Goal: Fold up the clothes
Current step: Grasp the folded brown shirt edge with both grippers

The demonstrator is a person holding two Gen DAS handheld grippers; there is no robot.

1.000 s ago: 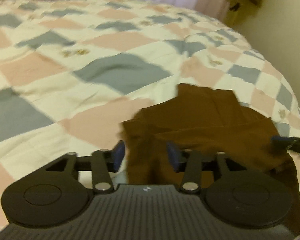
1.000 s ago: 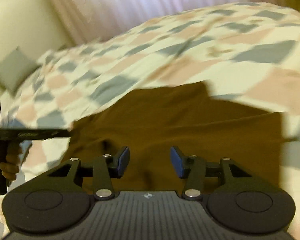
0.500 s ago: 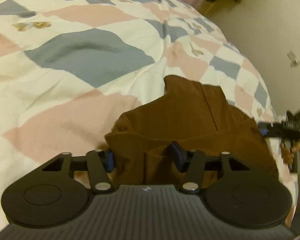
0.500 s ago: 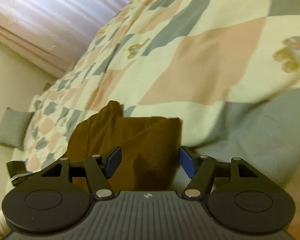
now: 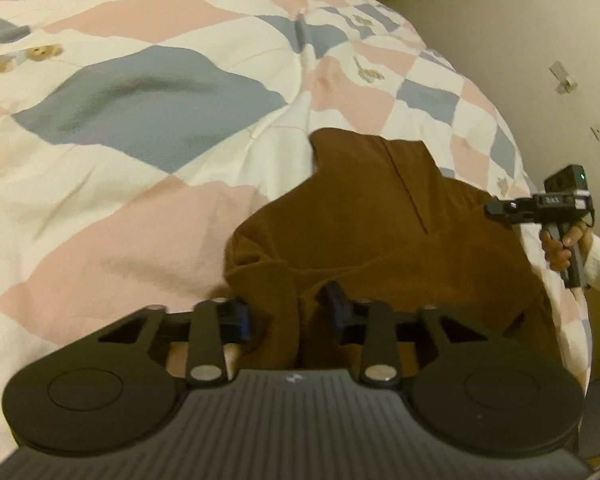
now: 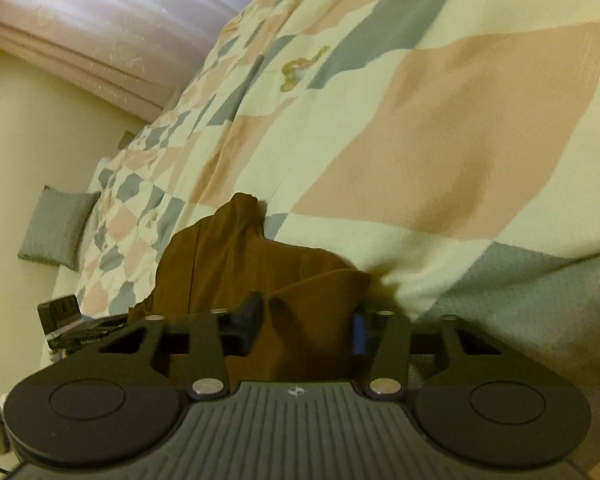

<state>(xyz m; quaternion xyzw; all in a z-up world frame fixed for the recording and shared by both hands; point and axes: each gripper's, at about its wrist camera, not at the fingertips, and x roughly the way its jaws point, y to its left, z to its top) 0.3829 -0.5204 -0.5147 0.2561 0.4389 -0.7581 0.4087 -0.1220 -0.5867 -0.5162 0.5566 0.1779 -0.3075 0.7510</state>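
Note:
A brown garment (image 5: 380,220) lies partly folded on the checked quilt (image 5: 140,100), near the bed's edge. My left gripper (image 5: 288,314) sits over its near left corner. Its jaws are closing around a raised fold of the cloth, with a dark gap still beside the right pad. My right gripper (image 6: 306,322) is at the garment's (image 6: 228,256) other near corner, and its jaws are closing with the cloth between the blue pads. A hand (image 5: 560,248) holds the right gripper's handle at the bed's right side.
The quilt (image 6: 460,140) spreads far beyond the garment. A grey cushion (image 6: 58,228) leans on the wall by the bed's far end, under pale curtains (image 6: 120,20). A bare wall (image 5: 540,40) runs along the bed's right side.
Both grippers came down closer to the garment and tilted toward it. The right one swung across to the cloth's corner and rolled. Both pairs of jaws have narrowed around cloth.

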